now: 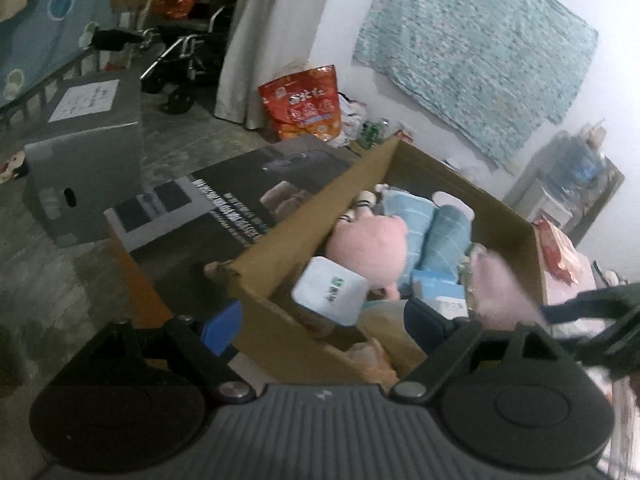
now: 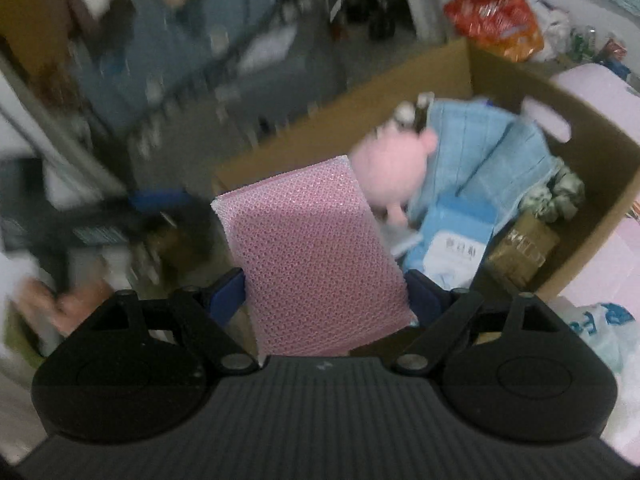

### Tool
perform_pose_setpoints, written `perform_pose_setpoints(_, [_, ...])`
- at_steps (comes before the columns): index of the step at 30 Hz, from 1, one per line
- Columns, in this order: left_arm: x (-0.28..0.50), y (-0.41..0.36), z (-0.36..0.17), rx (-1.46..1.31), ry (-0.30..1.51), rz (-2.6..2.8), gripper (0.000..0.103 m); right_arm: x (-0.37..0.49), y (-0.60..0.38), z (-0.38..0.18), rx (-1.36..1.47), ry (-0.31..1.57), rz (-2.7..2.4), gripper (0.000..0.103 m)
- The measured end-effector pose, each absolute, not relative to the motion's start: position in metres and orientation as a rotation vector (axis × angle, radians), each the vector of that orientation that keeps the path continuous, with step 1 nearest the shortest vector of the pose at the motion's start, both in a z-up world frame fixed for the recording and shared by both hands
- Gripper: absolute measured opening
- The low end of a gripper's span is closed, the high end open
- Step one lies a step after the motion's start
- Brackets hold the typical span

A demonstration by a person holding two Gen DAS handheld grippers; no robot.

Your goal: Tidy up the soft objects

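An open cardboard box [image 1: 280, 240] [image 2: 592, 152] holds a pink plush toy [image 1: 372, 244] [image 2: 394, 168], folded blue towels [image 1: 444, 236] [image 2: 480, 148], a white tissue pack [image 1: 330, 290] and a light blue packet [image 2: 460, 236]. My left gripper [image 1: 322, 324] hangs open over the box's near corner with nothing gripped. My right gripper [image 2: 326, 296] is shut on a pink mesh sponge [image 2: 316, 252], held above the box's near edge. In the left wrist view that sponge [image 1: 504, 292] is a pink blur beside the right gripper [image 1: 596, 312].
A grey carton [image 1: 88, 152] and a dark printed flap [image 1: 240, 200] lie left of the box on the concrete floor. An orange bag [image 1: 304, 104] leans on the wall, a wheelchair [image 1: 184, 60] stands behind. A pink bed surface [image 2: 600, 272] and a plastic bag [image 2: 604, 328] are at the right.
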State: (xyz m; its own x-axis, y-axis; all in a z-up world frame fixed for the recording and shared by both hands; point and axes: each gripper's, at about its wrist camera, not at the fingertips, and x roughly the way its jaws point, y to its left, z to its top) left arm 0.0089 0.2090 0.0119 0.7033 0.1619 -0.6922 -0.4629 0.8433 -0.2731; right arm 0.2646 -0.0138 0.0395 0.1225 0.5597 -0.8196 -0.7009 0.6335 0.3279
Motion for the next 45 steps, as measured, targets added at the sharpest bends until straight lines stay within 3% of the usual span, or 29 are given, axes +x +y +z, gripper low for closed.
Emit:
perform_pose_setpoints(8, [0.004,0.221,0.005,-0.480,0.715,0.367,0.089,0.242,0.009,-0.002,-0.516,1.153,0.844,0.093])
perform_pose_setpoints(18, [0.004,0.218,0.003,-0.480,0.707,0.354,0.089,0.257,-0.009,0.019,-0.452,1.079,0.807,0.092])
perform_pose_setpoints(19, [0.004,0.218,0.003,-0.479,0.708,0.355,0.089,0.257,-0.011,0.022,-0.432,1.071,0.811,0.084])
perform_pose_setpoints(21, [0.005,0.219,0.003,-0.479,0.707,0.355,0.089,0.257,-0.011,0.023,-0.398,1.079,0.830,0.053])
perform_pose_setpoints(27, [0.002,0.217,0.006,-0.476,0.697,0.352,0.090,0.258,-0.007,0.010,-0.328,1.129,0.851,0.048])
perform_pose_setpoints(30, [-0.001,0.209,0.011,-0.440,0.677,0.340,0.095,0.253,-0.014,0.017,-0.221,1.098,0.845,0.055])
perform_pose_setpoints(33, [-0.004,0.194,0.022,-0.349,0.651,0.338,0.102,0.232,-0.025,0.029,-0.167,0.993,0.808,0.085])
perform_pose_setpoints(36, [-0.005,0.177,0.032,-0.249,0.636,0.328,0.103,0.204,-0.040,0.038,-0.116,0.876,0.742,0.097])
perform_pose_setpoints(38, [-0.005,0.165,0.040,-0.190,0.635,0.318,0.103,0.187,-0.051,0.040,-0.061,0.829,0.697,0.102])
perform_pose_setpoints(45, [-0.003,0.126,0.047,-0.085,0.642,0.236,0.103,0.134,-0.081,0.032,0.040,0.716,0.547,0.102])
